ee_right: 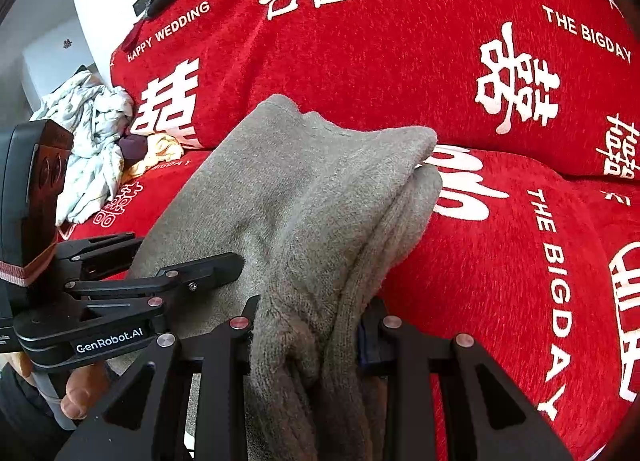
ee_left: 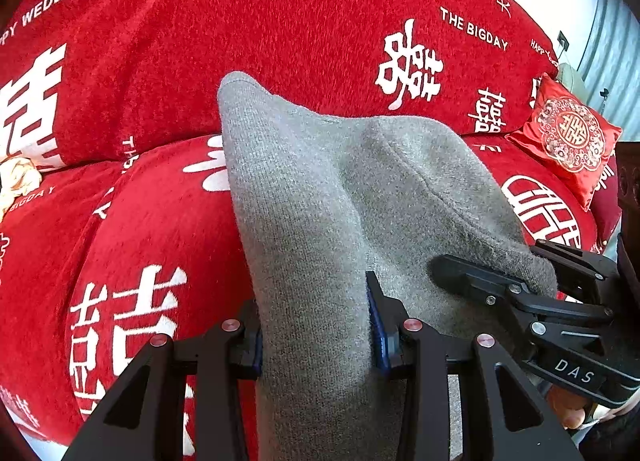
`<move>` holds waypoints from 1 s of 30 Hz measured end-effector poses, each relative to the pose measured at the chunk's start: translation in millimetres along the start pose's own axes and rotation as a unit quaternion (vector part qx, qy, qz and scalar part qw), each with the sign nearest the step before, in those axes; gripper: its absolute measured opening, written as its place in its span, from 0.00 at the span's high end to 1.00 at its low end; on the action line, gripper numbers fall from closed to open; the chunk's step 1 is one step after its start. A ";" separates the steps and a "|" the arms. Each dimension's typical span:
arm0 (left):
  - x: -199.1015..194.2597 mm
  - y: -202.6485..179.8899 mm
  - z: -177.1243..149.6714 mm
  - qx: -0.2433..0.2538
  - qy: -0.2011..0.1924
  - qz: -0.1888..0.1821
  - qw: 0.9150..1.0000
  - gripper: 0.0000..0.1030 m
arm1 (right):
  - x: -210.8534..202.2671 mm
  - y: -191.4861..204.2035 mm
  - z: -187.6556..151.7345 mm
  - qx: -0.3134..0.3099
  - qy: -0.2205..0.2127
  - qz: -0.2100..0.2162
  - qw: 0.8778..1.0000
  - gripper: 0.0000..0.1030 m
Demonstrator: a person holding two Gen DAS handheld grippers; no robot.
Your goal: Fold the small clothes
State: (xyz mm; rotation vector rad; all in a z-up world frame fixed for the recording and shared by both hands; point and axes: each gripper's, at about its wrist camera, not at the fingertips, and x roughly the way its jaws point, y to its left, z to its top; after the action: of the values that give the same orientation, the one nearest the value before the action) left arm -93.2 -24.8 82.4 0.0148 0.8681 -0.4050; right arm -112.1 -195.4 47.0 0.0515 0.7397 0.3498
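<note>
A grey knitted garment (ee_left: 320,189) lies folded over a red sofa seat, its far corner standing up against the backrest. It also shows in the right wrist view (ee_right: 308,197), folded into several layers. My left gripper (ee_left: 316,335) is shut on its near edge. My right gripper (ee_right: 306,333) is shut on the bunched layers at the near edge. Each gripper shows in the other's view, the right one (ee_left: 520,281) clamping the cloth's right corner, the left one (ee_right: 180,265) at the cloth's left side.
The red sofa cover (ee_left: 280,41) carries white characters and "THE BIGDAY" lettering. A red embroidered cushion (ee_left: 568,137) sits at the right end. A pile of pale crumpled clothes (ee_right: 92,133) lies at the left end of the seat.
</note>
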 end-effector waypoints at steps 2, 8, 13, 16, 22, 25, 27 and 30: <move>1.4 0.5 -4.6 -0.001 0.003 0.001 1.000 0.60 | 1.0 1.0 -3.6 0.000 0.001 0.001 1.000 0.70; 6.8 -1.2 -19.6 -0.005 0.013 0.003 1.000 0.60 | 6.6 1.9 -17.5 0.005 0.015 0.001 1.000 0.70; 7.6 -0.5 -27.2 -0.007 0.017 0.004 1.000 0.60 | 8.4 3.1 -24.9 0.006 0.019 0.002 1.000 0.70; 6.2 1.8 -28.5 -0.009 0.016 0.004 1.000 0.60 | 8.9 5.1 -25.7 0.004 0.020 0.002 1.000 0.70; -0.4 1.2 -28.2 -0.004 0.005 0.006 1.000 0.60 | 3.6 10.2 -23.5 -0.005 0.011 0.001 1.000 0.70; 2.5 2.8 -29.7 -0.008 0.010 0.004 1.000 0.60 | 4.9 10.2 -26.0 -0.005 0.011 0.002 1.000 0.70; 6.3 3.9 -31.4 -0.010 0.014 0.003 1.000 0.60 | 8.2 9.5 -28.5 -0.002 0.015 0.002 1.000 0.70; 15.3 7.0 -35.4 -0.014 0.023 0.001 1.000 0.60 | 16.4 6.5 -32.5 -0.003 0.022 0.002 1.000 0.70</move>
State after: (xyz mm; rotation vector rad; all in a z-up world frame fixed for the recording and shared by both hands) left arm -108.1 -17.3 47.0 -0.0005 0.9194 -0.3911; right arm -124.5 -186.3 13.3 0.0395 0.7832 0.3570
